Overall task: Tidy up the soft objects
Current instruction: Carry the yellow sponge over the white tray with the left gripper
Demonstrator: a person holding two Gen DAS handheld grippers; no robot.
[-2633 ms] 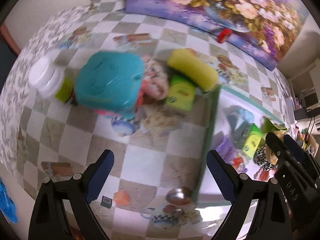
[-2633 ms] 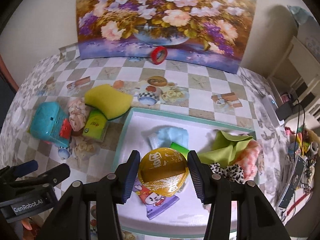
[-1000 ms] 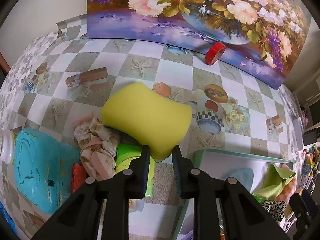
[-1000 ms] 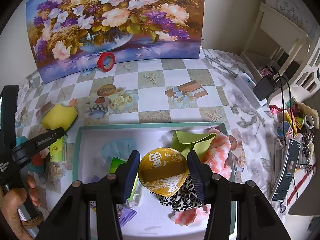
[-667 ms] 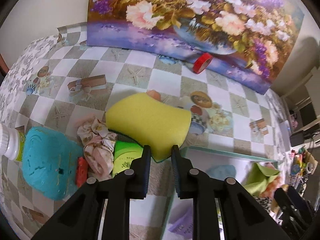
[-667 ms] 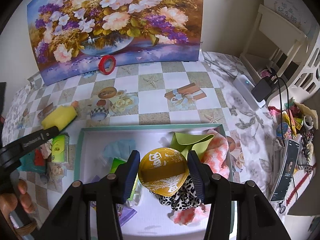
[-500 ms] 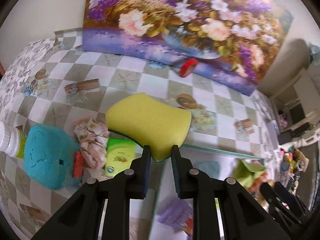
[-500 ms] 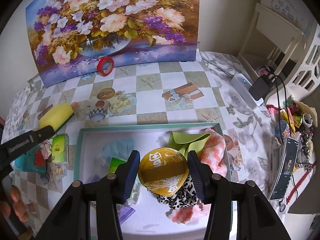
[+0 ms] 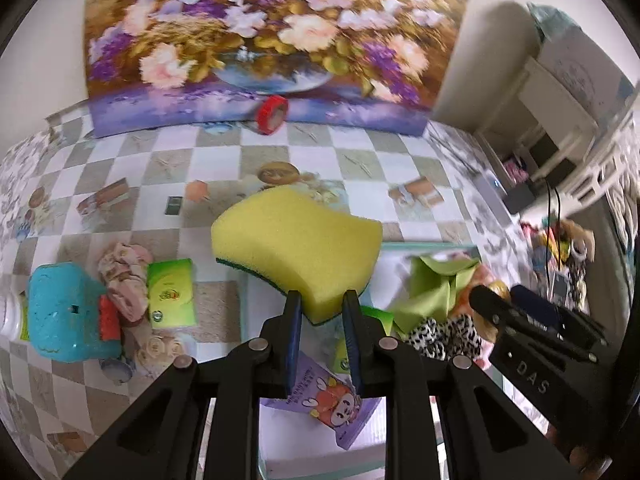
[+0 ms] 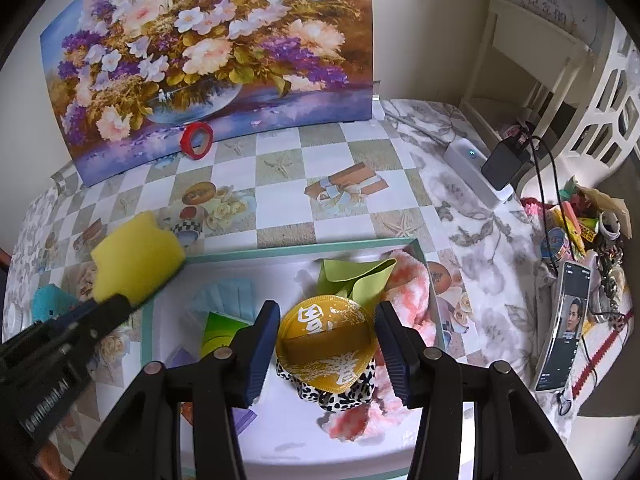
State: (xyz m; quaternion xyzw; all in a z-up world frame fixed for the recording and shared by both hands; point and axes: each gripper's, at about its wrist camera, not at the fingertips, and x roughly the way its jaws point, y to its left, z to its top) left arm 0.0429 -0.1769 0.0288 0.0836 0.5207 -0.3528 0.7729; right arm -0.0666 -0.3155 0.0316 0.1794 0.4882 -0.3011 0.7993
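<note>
The yellow sponge point(image 9: 298, 242) is sitting pinched at its near corner in the narrowly closed left gripper point(image 9: 320, 312), raised ahead of it over the tray point(image 10: 147, 320). The right gripper point(image 10: 326, 338) is clamping a gold pouch point(image 10: 328, 344), jaws moderately spread, above the leopard-print cloth point(image 10: 336, 394).

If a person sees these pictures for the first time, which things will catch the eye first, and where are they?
First comes the yellow sponge, pinched at its near corner by the left gripper and held above the tray's left edge. Next is the round gold pad between the right gripper's fingers, over the soft things in the tray. Behind, a large flower painting leans against the wall.
</note>
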